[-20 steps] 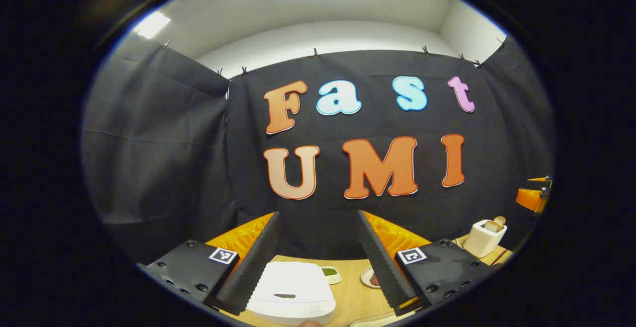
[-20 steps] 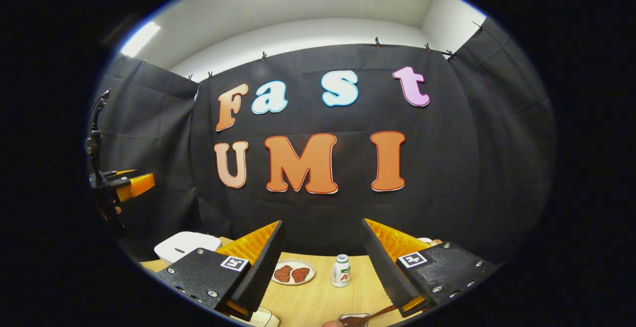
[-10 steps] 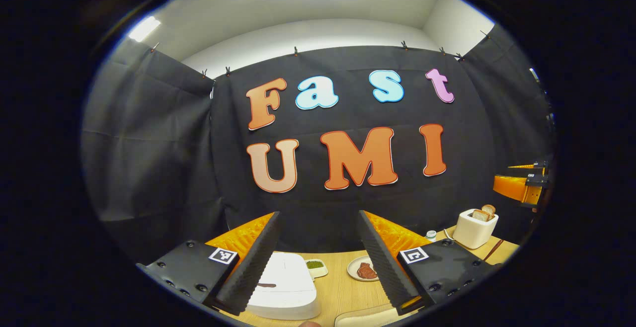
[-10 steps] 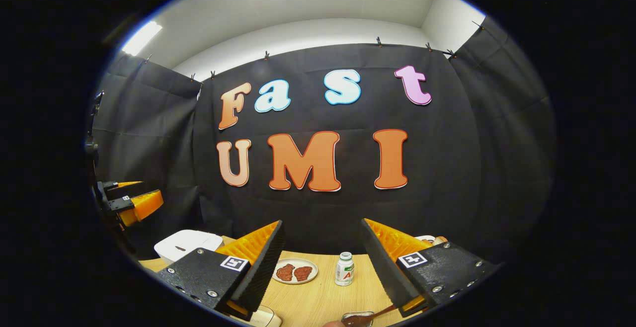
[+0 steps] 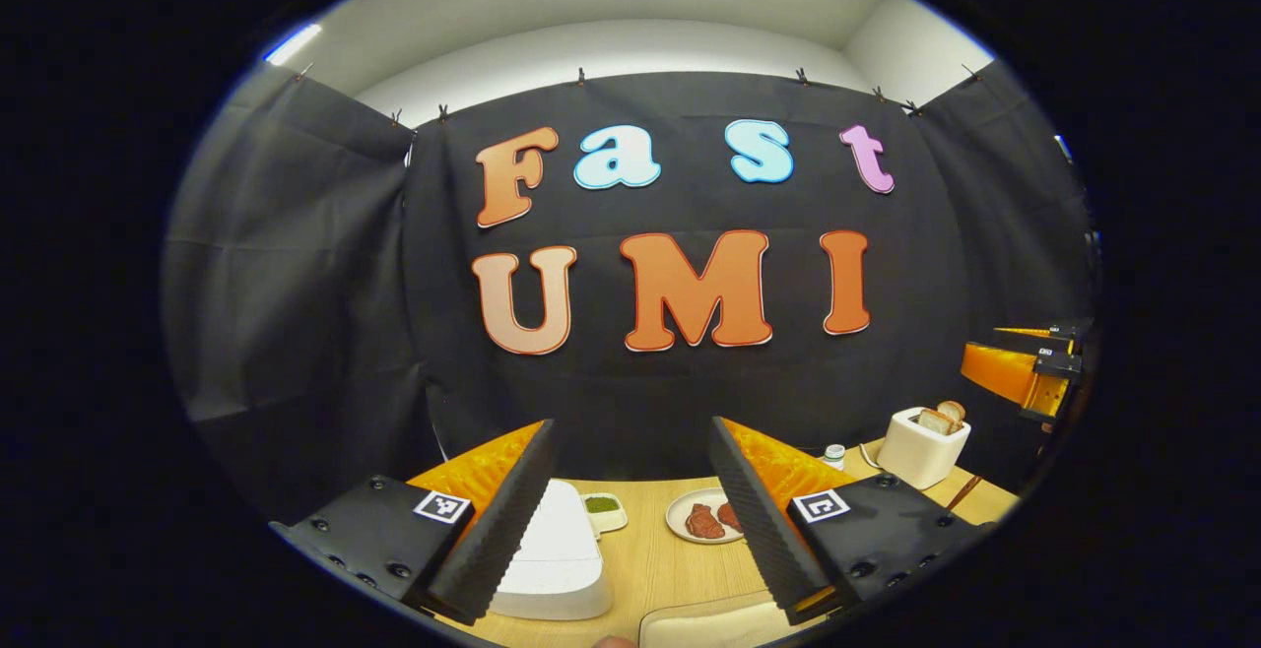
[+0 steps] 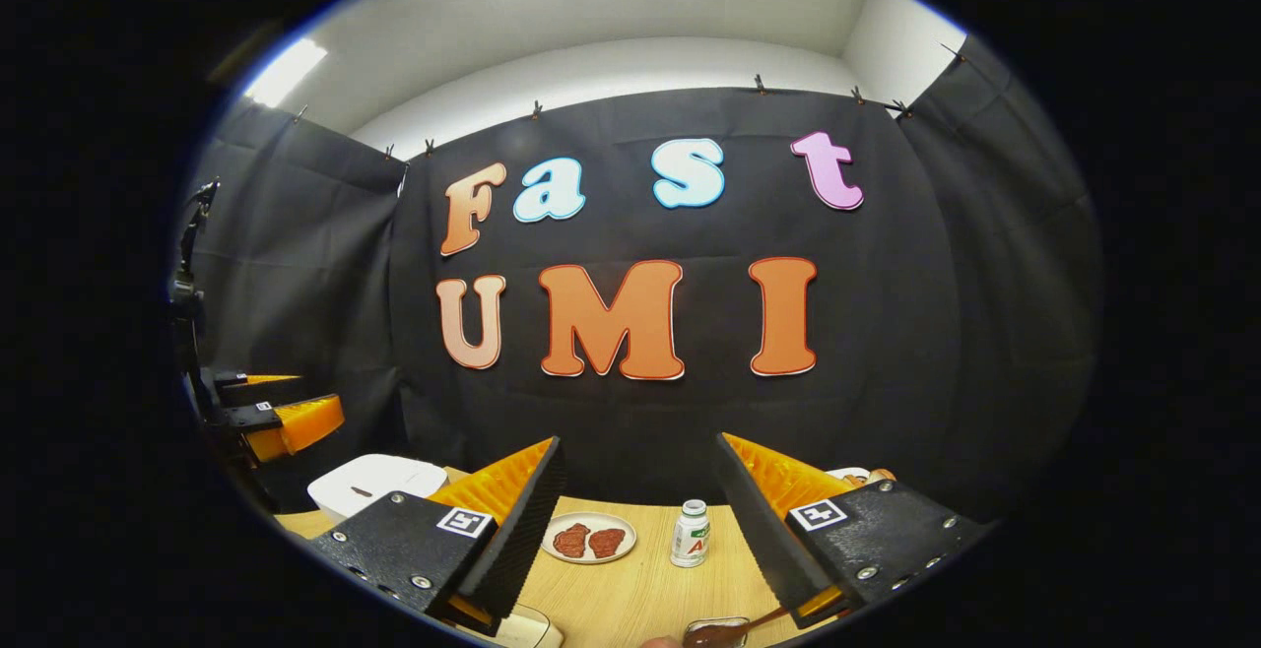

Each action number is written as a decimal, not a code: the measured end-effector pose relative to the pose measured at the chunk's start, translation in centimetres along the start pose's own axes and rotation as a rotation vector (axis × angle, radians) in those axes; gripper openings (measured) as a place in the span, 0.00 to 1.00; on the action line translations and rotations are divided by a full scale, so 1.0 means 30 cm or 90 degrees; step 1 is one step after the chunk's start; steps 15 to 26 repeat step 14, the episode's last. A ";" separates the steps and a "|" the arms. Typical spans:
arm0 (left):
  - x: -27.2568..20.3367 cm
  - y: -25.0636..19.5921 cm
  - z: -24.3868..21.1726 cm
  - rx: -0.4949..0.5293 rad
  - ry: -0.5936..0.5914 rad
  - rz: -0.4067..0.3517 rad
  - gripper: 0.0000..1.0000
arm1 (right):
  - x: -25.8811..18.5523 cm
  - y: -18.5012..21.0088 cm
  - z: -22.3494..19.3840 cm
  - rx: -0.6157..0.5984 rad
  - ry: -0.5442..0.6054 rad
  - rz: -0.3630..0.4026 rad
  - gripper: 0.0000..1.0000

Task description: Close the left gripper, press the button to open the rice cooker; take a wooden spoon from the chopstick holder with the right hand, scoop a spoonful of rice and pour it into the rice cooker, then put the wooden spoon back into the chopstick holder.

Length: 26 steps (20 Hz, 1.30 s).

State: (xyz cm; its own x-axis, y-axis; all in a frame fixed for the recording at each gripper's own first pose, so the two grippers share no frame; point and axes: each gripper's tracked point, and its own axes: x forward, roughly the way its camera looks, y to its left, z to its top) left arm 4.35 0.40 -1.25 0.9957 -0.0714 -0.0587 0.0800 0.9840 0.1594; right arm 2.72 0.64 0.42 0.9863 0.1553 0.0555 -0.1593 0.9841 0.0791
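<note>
My left gripper (image 5: 630,423) is open and held above the near side of the table. The white rice cooker (image 5: 552,554) sits below it with its lid down, partly behind the left finger. In the right gripper view the rice cooker (image 6: 379,481) stands at the left, with the left gripper (image 6: 286,417) hovering just above and left of it. My right gripper (image 6: 638,439) is open with nothing between its fingers. A brown wooden spoon (image 6: 739,628) lies low at the bottom edge. A white holder (image 5: 921,446) with brown pieces sticking out stands at the far right, under the right gripper (image 5: 1015,372).
On the wooden table (image 5: 660,559) are a plate of meat (image 5: 704,518), a small dish of green stuff (image 5: 601,507) and a small white bottle (image 6: 692,533). The plate (image 6: 588,538) lies between the right gripper's fingers. A cream object (image 5: 704,623) sits at the near edge.
The left gripper has come lower and its view has tipped down, so more of the table shows. The rice cooker slid left behind its left finger. Both grippers stayed open.
</note>
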 end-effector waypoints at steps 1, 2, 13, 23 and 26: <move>-0.001 -0.002 -0.008 0.003 0.004 0.000 1.00 | 0.000 0.005 0.004 0.001 -0.002 0.002 0.94; -0.002 -0.006 -0.015 0.004 0.009 -0.003 1.00 | 0.005 0.013 0.003 0.003 -0.004 0.005 0.94; -0.020 0.018 -0.022 0.005 0.007 -0.007 1.00 | 0.007 0.088 0.019 -0.003 -0.026 0.045 0.94; -0.021 0.017 -0.023 0.007 0.007 -0.006 1.00 | 0.008 0.094 0.015 -0.009 -0.025 0.046 0.94; -0.021 0.017 -0.023 0.007 0.007 -0.006 1.00 | 0.008 0.094 0.015 -0.009 -0.025 0.046 0.94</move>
